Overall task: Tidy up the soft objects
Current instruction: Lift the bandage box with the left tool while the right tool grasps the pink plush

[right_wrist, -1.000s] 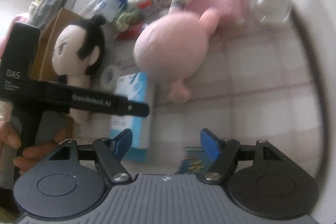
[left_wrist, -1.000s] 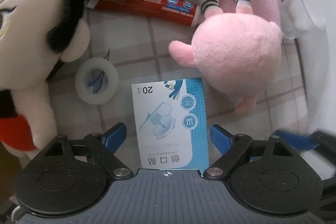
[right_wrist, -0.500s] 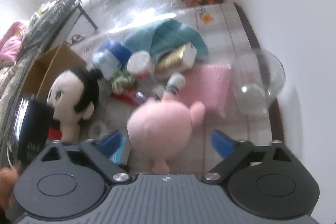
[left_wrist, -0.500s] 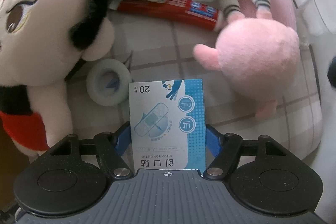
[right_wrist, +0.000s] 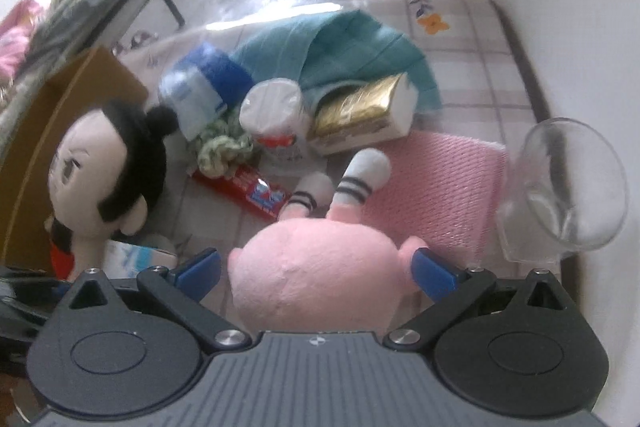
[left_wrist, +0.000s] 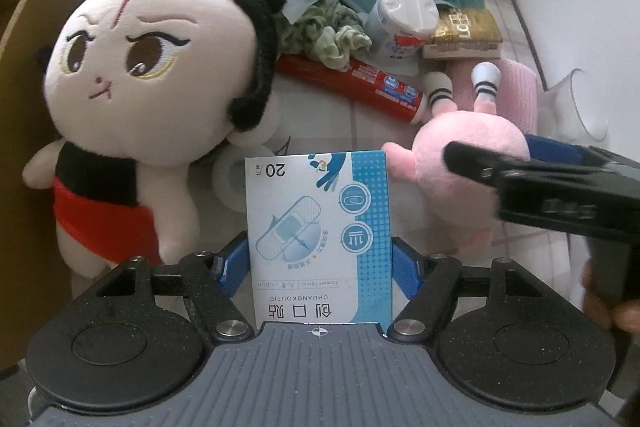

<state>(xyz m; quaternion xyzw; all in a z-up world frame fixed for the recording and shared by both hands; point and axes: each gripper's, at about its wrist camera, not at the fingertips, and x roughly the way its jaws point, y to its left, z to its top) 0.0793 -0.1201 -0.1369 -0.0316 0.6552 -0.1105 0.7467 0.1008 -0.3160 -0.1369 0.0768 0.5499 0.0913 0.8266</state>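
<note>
My left gripper (left_wrist: 319,263) is shut on a blue and white bandage box (left_wrist: 318,231) and holds it up off the table. A black-haired plush doll (left_wrist: 152,99) lies to its left. My right gripper (right_wrist: 316,269) is open, its blue pads on either side of a pink plush toy (right_wrist: 320,279) with striped socks, not clearly pressing it. The right gripper's black body (left_wrist: 560,191) reaches over the pink plush (left_wrist: 452,171) in the left wrist view. The doll also shows in the right wrist view (right_wrist: 108,163).
A cardboard box (left_wrist: 48,7) stands at the left. Behind the toys lie a red toothpaste box (left_wrist: 352,87), green scrunchie (left_wrist: 328,35), white cup (left_wrist: 404,15), gold pack (left_wrist: 464,31), teal towel (right_wrist: 340,51), pink cloth (right_wrist: 436,187), tape roll (left_wrist: 230,179) and a clear glass bowl (right_wrist: 572,187).
My left gripper closed on the bandage box and lifted it, tilting the view up. My right gripper swung over to the pink plush and came down around it.
</note>
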